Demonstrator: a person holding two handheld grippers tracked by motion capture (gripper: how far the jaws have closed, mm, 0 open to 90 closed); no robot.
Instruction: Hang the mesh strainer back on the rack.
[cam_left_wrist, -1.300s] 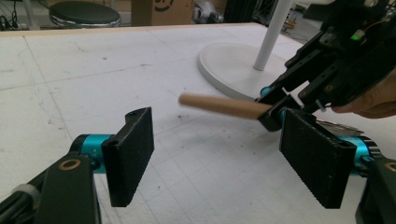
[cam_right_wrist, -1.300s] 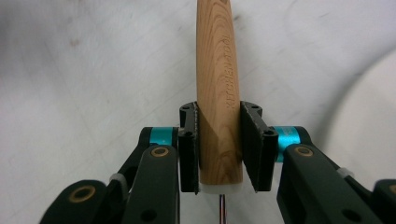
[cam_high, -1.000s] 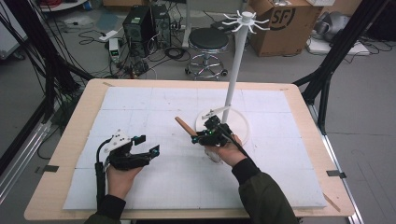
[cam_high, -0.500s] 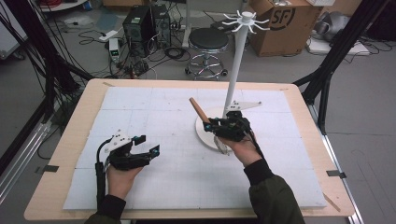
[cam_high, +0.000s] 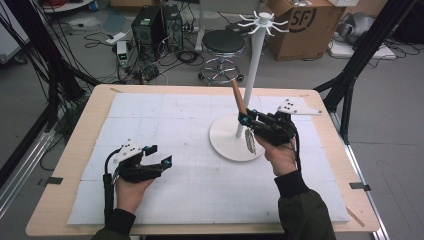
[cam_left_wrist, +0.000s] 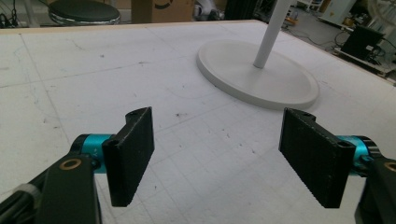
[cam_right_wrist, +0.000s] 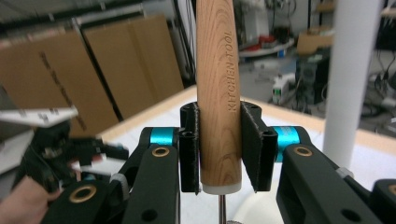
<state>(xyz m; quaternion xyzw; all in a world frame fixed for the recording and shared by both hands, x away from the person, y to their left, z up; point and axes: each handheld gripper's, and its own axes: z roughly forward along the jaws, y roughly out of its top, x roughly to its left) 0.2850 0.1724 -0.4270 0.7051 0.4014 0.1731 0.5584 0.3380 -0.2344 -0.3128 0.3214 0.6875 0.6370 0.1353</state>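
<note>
A kitchen tool with a wooden handle (cam_high: 237, 98) (cam_right_wrist: 218, 93) and a metal end (cam_high: 249, 142) hanging below is held in the air, with my right gripper (cam_high: 244, 119) (cam_right_wrist: 219, 140) shut on the handle's lower end. The handle tilts up and to the left, just beside the pole (cam_high: 251, 75) (cam_right_wrist: 351, 79) of a white hook stand. The stand's round base (cam_high: 225, 140) (cam_left_wrist: 261, 77) lies under the tool. My left gripper (cam_high: 159, 154) (cam_left_wrist: 224, 156) rests low at the front left of the mat, open, nothing between its pads.
A white mat (cam_high: 165, 120) covers the wooden table (cam_high: 65, 200). The stand's hooks (cam_high: 260, 20) spread at the pole's top. Beyond the far edge stand a stool (cam_high: 223, 45), a cardboard box (cam_high: 305, 20) and a computer case (cam_high: 150, 25).
My right gripper has risen and moved right and away with the tool, from in front of the base to beside the pole; the handle now stands steeper. The left gripper has stayed put.
</note>
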